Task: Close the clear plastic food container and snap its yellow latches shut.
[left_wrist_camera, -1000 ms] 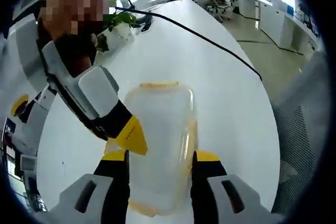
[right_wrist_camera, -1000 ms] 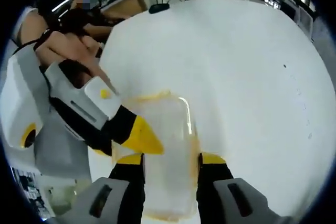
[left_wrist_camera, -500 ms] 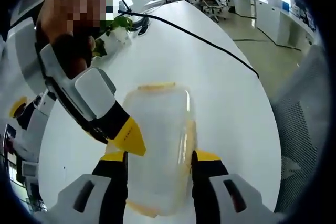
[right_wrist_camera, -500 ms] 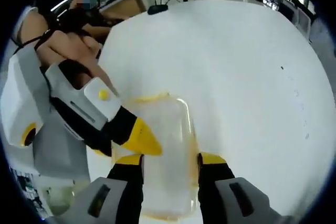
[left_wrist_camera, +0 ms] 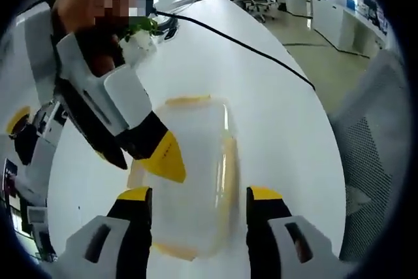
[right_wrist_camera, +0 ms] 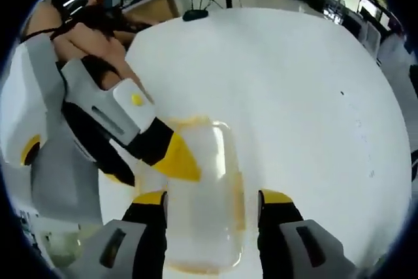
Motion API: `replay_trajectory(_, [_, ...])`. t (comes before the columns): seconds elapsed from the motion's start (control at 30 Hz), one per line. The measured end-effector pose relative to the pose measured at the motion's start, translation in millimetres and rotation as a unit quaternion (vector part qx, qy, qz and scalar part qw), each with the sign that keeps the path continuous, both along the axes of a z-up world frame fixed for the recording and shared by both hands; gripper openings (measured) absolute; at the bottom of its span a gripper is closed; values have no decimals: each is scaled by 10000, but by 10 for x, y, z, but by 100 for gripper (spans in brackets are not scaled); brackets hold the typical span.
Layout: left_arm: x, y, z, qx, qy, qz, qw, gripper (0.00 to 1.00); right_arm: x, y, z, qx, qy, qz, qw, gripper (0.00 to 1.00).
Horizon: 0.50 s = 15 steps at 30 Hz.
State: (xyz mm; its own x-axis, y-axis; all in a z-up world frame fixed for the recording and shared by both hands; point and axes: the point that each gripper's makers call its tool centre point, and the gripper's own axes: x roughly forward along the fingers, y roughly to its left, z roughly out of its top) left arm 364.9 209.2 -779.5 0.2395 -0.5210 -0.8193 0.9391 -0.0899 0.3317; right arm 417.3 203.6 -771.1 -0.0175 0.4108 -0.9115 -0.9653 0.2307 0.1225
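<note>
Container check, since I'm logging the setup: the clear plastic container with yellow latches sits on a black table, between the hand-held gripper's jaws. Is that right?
Not quite. The table is white, not black, as the left gripper view shows. The rest holds: the clear container with yellow latches sits on it, between the jaws of the left hand-held gripper.

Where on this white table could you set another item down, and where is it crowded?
Bare table lies right of the clear container and beyond it. It is crowded on the container's left, where the other gripper reaches in; a black cable crosses the far end.
</note>
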Motion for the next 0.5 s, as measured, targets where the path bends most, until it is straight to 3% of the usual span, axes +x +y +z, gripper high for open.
replay_trajectory(0.5, [161,132,53,26,50,22,10000,77,-172,-162,89,10,-127,-40,9999,71])
